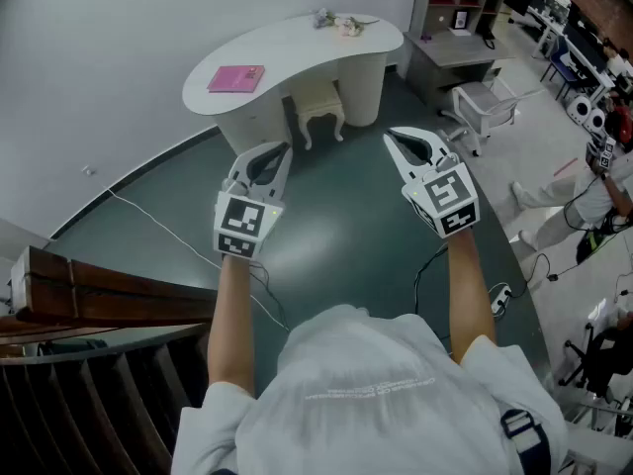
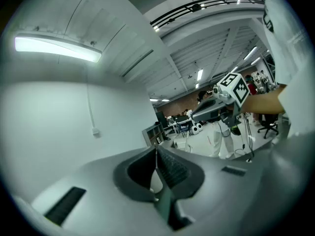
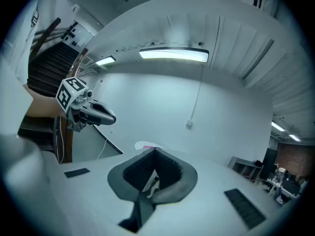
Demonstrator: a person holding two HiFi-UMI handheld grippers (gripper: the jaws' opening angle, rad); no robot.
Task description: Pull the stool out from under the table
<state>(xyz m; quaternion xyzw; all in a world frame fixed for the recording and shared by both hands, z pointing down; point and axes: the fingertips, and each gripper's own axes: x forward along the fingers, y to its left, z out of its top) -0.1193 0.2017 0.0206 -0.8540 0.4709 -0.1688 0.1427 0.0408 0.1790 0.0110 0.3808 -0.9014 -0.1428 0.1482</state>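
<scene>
Closed, empty — left claw (image 1: 284,148) and right claw (image 1: 389,134) over dark floor (image 1: 346,231). The stool (image 1: 321,108) sits under the table's (image 1: 297,47) front edge.

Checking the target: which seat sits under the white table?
The small cream stool with curved legs; the white office chair stands in the open to the right, beside the grey desk.

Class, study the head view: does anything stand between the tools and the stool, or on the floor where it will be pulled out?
Nothing visible does. The stool sits under the white table; only bare green floor lies between it and the left tool and right tool. A white cable lies off to the left.
</scene>
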